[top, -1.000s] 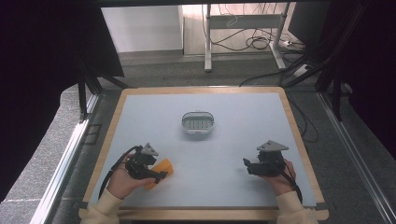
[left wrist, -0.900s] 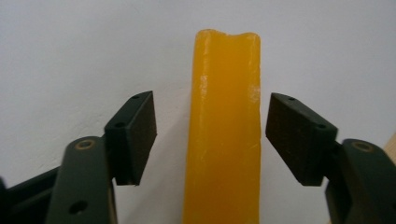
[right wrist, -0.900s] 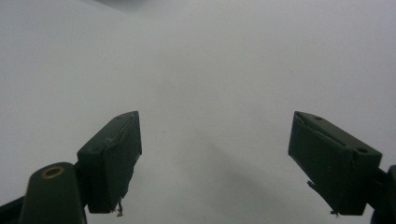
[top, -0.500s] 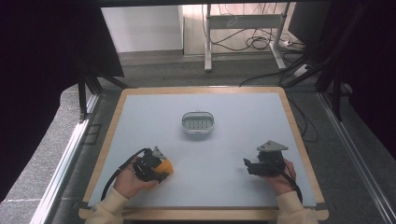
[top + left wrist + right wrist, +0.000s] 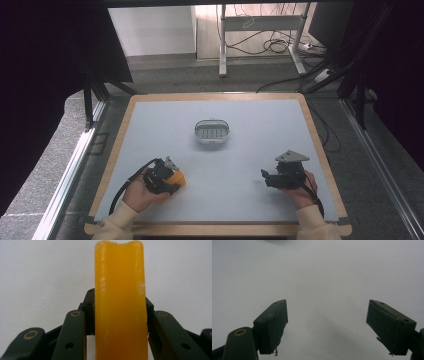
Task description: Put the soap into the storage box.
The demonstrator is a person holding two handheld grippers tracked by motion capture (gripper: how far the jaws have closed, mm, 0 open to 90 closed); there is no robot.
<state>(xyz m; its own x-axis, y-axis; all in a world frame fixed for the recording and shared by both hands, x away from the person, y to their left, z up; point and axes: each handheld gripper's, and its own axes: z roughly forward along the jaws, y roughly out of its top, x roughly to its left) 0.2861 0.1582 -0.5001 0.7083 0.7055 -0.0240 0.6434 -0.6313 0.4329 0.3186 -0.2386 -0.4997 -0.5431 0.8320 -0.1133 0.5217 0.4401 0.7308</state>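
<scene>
Left gripper [image 5: 120,322] tight on orange block [image 5: 120,302]

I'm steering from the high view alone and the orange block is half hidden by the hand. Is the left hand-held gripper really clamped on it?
Observer: Yes. In the left gripper view the left hand-held gripper has both jaws pressed against the sides of the orange block; they have just been closing on it.
Operator: How does the block sit in the jaws?
Observer: Lengthwise, its far end sticking out past them.
Operator: And the right one?
Observer: The right hand-held gripper is open, jaws wide apart, with bare table between them.
</scene>
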